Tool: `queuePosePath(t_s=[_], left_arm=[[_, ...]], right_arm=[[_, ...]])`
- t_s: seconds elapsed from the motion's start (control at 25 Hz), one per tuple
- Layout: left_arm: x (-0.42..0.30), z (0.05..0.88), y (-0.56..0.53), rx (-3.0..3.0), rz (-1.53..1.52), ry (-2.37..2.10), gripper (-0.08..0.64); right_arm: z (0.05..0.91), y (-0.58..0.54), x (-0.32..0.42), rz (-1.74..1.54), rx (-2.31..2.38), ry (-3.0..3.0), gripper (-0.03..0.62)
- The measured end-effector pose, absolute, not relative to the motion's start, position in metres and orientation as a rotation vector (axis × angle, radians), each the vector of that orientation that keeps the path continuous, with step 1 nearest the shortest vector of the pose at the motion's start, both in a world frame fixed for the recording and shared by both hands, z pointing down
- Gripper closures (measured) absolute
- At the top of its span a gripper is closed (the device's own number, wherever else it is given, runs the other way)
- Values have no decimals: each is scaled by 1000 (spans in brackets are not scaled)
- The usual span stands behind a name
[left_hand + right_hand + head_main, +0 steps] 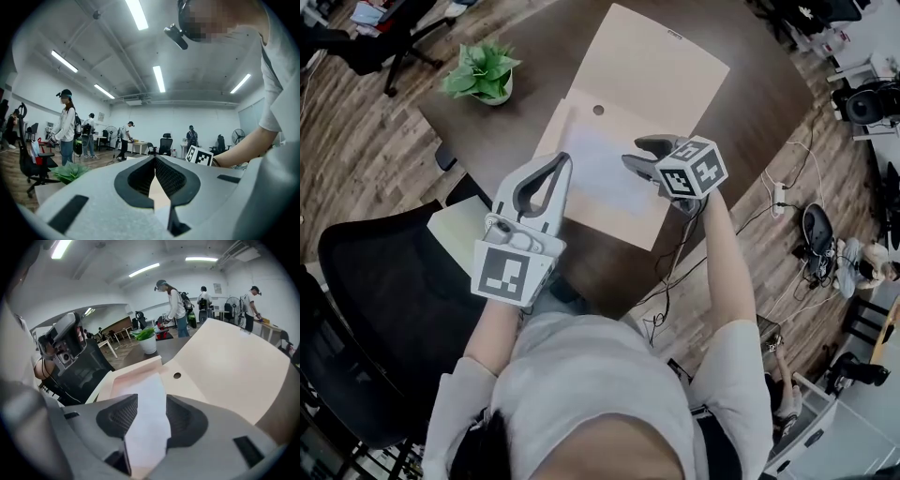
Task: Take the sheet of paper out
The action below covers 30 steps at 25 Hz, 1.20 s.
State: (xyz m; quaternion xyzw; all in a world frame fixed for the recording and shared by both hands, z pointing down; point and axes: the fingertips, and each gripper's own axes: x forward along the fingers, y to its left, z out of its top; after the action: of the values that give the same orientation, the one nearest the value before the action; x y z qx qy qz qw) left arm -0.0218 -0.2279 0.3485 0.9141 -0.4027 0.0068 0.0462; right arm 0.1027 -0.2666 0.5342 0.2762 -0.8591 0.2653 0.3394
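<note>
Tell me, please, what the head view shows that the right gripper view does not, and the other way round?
Only the head view: the right gripper from outside, with its marker cube, and a white power strip on the floor.

Only the right gripper view: people standing across the room, ceiling lights, and the white sheet of paper seen between that gripper's open fingers.

Both: the open tan folder with the sheet on it, the potted plant and the left gripper.
</note>
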Motion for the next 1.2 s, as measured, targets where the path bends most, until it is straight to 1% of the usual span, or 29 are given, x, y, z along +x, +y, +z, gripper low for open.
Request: queuePosePath(t_s=[0.16, 0.56, 0.88, 1.2], left_arm=[[-27, 355, -236, 2775, 29, -1232, 551], [-42, 370, -247, 2745, 61, -1247, 551], [-54, 380, -255, 2719, 81, -1261, 551], [-55, 382, -259, 2717, 85, -1251, 551]], right_arm=[[560, -271, 99, 687, 623, -2148, 400], [607, -279, 97, 660, 500, -1984, 388], [624, -283, 97, 737, 445, -1946, 388], [621, -278, 97, 824, 387, -1955, 388]])
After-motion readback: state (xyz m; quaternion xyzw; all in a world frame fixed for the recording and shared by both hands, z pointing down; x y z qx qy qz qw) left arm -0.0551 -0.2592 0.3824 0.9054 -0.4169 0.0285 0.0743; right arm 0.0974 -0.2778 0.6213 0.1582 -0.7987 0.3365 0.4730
